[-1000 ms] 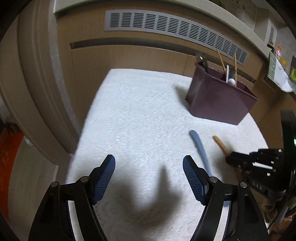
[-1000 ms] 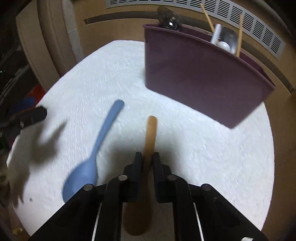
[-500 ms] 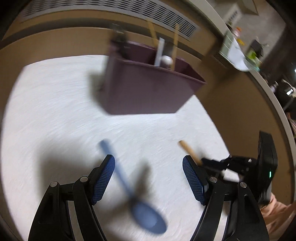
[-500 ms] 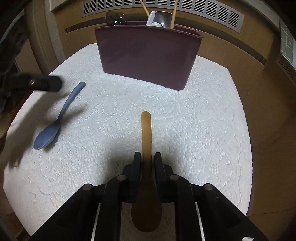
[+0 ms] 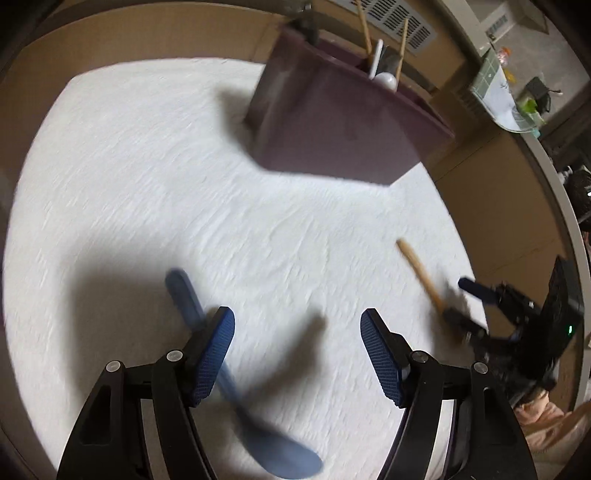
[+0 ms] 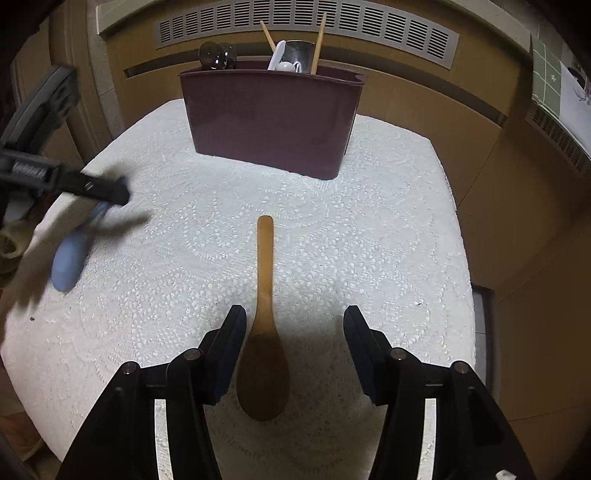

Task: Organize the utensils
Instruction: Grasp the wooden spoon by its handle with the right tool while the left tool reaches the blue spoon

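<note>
A wooden spoon (image 6: 264, 332) lies flat on the white mat, handle toward the maroon utensil holder (image 6: 269, 118). My right gripper (image 6: 294, 315) straddles it, jaws opening, pads off the spoon. A blue spoon (image 5: 184, 295) lies on the mat at the left, blurred. My left gripper (image 5: 297, 317) hovers over it, jaws closing but still wide, and the handle passes under the left finger without being pressed. The left view also shows the wooden spoon (image 5: 419, 266), the right gripper (image 5: 460, 301) and the holder (image 5: 332, 122). The right view shows the blue spoon (image 6: 68, 262) under the left gripper (image 6: 107, 199).
The holder holds chopsticks (image 6: 317, 44), a white spoon (image 6: 279, 59) and metal utensils (image 6: 216, 55). The white lace mat (image 6: 369, 240) covers a small table against wood panelling with a vent grille (image 6: 314, 22). A sleeve (image 5: 546, 432) shows at the lower right.
My right gripper has opened and let go of the wooden spoon, which now rests on the mat. My left gripper has swung across and down over the blue spoon.
</note>
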A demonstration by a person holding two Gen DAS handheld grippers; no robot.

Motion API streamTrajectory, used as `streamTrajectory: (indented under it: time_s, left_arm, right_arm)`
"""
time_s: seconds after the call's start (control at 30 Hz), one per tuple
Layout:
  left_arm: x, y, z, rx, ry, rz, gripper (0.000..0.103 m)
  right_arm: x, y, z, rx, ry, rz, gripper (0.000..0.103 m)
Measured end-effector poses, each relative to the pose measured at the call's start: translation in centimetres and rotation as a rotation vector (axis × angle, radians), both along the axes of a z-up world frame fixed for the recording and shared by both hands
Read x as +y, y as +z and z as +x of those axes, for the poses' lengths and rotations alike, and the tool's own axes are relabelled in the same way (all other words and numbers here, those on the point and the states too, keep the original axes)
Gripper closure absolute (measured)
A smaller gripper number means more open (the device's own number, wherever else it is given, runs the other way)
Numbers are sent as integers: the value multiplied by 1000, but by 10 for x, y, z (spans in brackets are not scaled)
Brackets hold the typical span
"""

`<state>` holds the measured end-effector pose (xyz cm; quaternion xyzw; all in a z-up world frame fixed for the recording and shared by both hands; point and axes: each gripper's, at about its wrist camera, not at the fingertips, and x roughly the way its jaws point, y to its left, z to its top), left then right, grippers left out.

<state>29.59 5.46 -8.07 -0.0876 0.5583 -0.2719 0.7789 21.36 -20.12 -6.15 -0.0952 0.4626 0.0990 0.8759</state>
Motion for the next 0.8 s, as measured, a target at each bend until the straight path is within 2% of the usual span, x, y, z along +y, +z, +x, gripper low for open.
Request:
streamTrajectory:
  time_s: [0.13,0.2,0.33,0.4,0.57,0.7,0.8]
  left_arm:
    - [19,6,-33,-6,31,3,32]
    - [32,12,-48,-40,80,16,32]
    - [46,29,-79,-197,228,145,32]
    - [48,27,-94,-253,295,193,32]
    - [43,16,-140,-332,408,215,32]
    - [21,6,-157,-425,463,349,32]
    - [22,-3,-152,-409,469,387,37]
  right_arm:
    - [10,0,1,-3,25,3,51]
    - [15,2,-1,-11,40,-1,51]
    - [20,4,-4,-18,52,-4,51]
    - [20,4,-5,-20,52,-5,51]
    - [21,5,-10,-50,47,-31,51]
    - [19,6,-12,-64,39,-31,51]
    - [16,9,-15,-75,34,-29,51]
